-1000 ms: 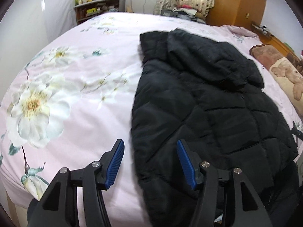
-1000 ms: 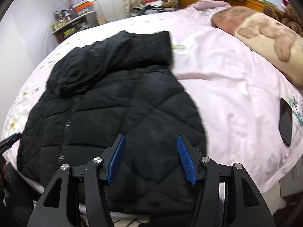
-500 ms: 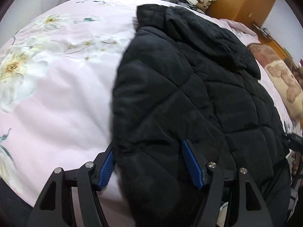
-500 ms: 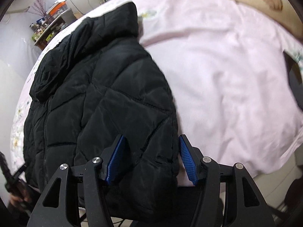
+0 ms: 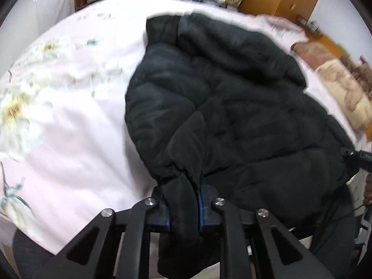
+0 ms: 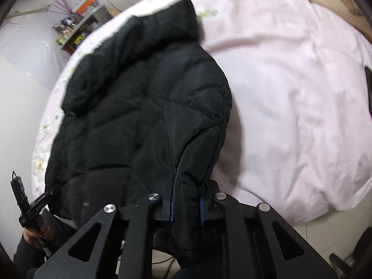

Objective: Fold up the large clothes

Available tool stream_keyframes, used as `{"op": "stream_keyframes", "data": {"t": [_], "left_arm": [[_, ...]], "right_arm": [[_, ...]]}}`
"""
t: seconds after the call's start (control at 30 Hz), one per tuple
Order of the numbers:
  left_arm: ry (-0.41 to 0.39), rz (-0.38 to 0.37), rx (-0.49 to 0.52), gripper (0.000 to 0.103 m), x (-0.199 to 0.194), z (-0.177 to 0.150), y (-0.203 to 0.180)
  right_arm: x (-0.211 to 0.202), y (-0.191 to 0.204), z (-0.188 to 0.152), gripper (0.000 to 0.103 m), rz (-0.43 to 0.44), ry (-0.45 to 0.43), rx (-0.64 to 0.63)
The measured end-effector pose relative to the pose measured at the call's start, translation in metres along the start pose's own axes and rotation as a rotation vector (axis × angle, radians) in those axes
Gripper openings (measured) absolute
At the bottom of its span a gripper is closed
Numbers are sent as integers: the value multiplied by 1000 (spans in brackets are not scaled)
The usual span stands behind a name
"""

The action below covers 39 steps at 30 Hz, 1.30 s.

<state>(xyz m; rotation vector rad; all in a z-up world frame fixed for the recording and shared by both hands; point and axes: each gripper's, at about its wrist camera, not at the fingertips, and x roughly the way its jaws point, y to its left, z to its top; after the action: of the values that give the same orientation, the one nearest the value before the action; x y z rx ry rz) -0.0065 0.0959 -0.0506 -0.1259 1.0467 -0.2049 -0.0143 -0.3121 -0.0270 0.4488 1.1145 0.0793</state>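
Quilted fabric fills both sets of jaws: the black puffer jacket [image 5: 232,116] lies spread on the pink floral bedsheet [image 5: 69,139], hood toward the far side, hem at the near edge of the bed. The left gripper [image 5: 183,205] has just been closing and now pinches the jacket's near left hem corner between its blue pads. The right gripper [image 6: 186,205] has likewise just closed, clamping the near right corner, which bunches and hangs below its fingers.
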Motion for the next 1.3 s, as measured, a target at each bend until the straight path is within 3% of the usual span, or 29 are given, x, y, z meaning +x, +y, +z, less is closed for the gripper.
{"op": "stream_keyframes", "data": {"t": [0.23, 0.47, 0.7, 1.03, 1.3], "left_arm": [[-160, -67, -13, 15, -75, 12, 10], [-188, -111, -40, 15, -111, -9, 14], [-215, -143, -49, 15, -121, -3, 13], [-288, -238, -152, 15, -130, 40, 29], [-341, -260, -240, 15, -113, 114, 43]], "right_arm": [[-54, 14, -2, 13, 72, -99, -29], [-91, 5, -37, 13, 120, -134, -1], [-103, 2, -49, 13, 157, -161, 25], [-118, 16, -9, 13, 244, -264, 96], [-107, 36, 84, 13, 284, -322, 91]]}}
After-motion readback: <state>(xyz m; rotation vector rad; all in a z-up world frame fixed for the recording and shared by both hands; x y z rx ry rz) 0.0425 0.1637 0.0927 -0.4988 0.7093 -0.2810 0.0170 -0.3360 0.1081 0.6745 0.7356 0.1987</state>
